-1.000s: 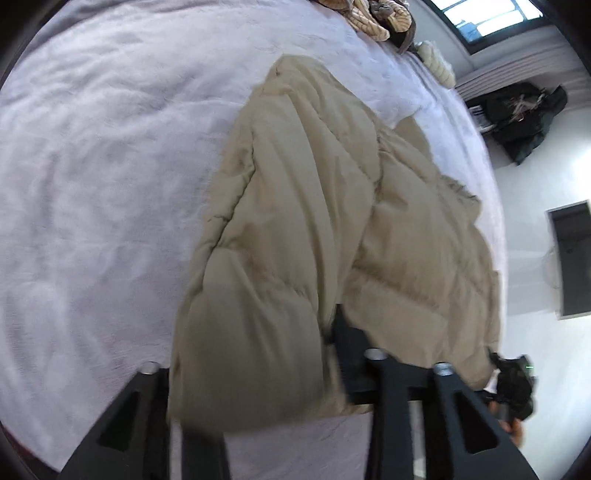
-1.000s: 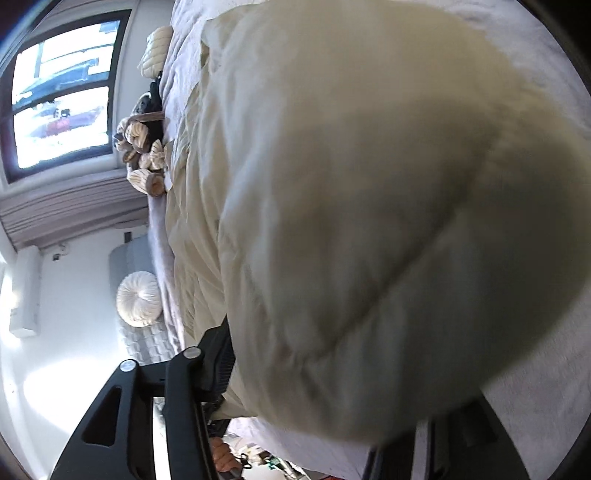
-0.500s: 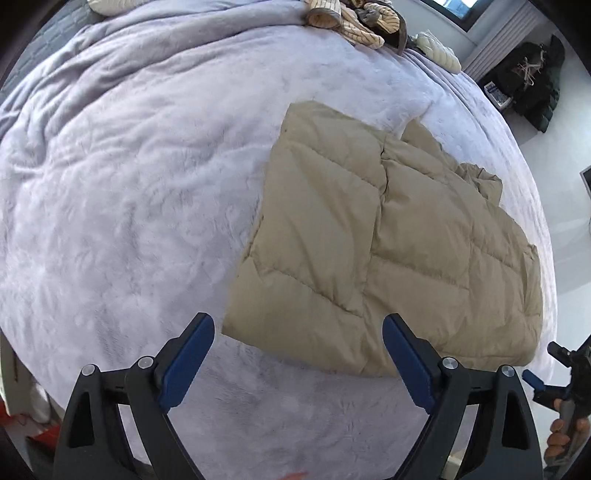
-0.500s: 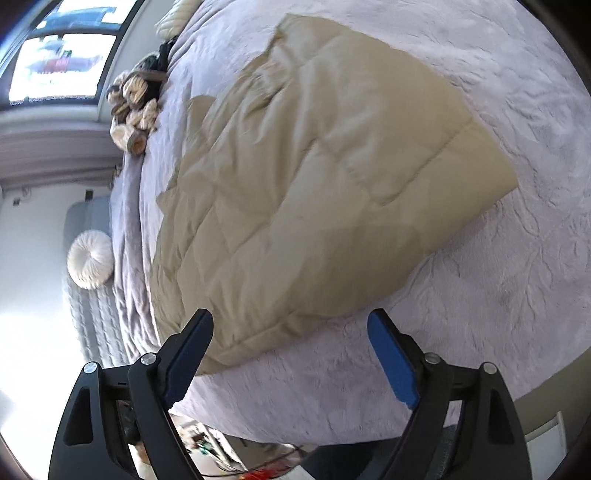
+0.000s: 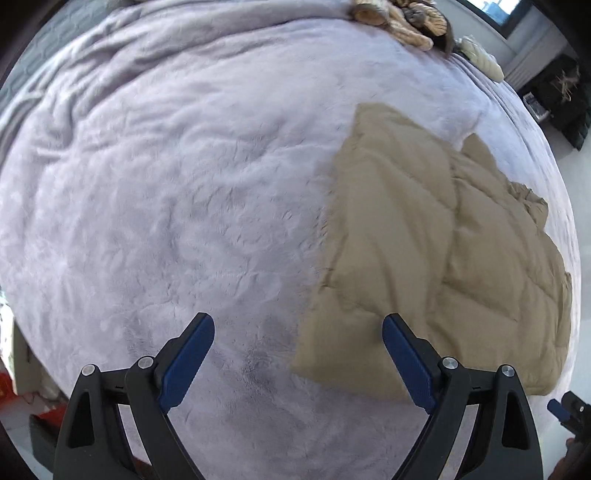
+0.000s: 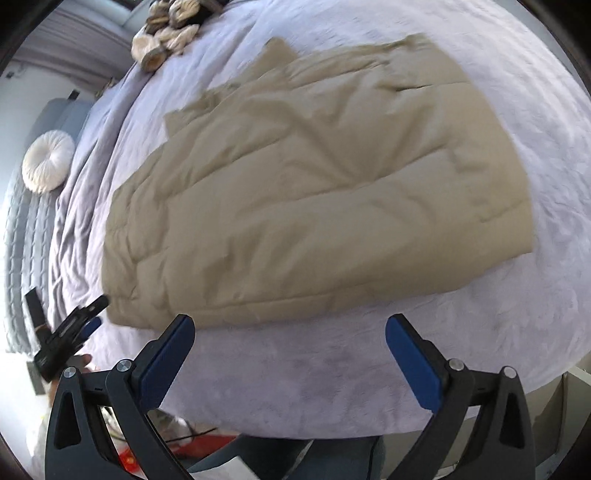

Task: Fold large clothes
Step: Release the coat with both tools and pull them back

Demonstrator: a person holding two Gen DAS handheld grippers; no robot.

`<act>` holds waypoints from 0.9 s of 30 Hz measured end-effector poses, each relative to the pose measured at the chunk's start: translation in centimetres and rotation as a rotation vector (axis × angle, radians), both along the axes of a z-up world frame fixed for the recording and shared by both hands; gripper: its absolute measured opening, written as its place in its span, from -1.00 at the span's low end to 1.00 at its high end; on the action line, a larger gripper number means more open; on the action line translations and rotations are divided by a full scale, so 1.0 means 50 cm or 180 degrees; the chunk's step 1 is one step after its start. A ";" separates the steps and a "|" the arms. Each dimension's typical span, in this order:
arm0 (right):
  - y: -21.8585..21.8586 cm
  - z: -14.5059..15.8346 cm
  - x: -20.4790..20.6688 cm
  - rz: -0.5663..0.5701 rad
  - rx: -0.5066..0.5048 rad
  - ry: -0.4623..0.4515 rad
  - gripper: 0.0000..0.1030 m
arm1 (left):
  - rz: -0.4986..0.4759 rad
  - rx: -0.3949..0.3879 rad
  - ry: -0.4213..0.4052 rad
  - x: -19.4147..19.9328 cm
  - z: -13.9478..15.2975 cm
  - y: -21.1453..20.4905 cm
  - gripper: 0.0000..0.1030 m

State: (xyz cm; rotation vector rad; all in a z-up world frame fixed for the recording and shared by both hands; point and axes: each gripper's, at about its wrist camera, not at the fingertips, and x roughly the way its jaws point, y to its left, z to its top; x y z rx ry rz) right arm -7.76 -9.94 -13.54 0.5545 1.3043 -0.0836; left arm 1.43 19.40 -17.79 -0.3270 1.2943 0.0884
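A tan quilted puffer coat lies folded flat on the lilac bed cover; it also fills the middle of the right wrist view. My left gripper is open and empty, above the bed just off the coat's near left corner. My right gripper is open and empty, above the bed in front of the coat's near edge. The left gripper also shows at the left edge of the right wrist view.
A pile of cream knitted things lies at the far end of the bed, also in the right wrist view. A round white cushion rests against the grey headboard. The bed's near edge drops off below my right gripper.
Both grippers have let go of the coat, opened and pulled back. The coat has dropped flat onto the bed. The left gripper has swung left, so the coat sits right of its view.
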 end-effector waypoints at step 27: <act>0.132 0.029 0.190 0.0488 -0.0560 -0.0275 0.98 | -0.0765 -0.1621 0.0099 0.206 -0.113 0.065 0.81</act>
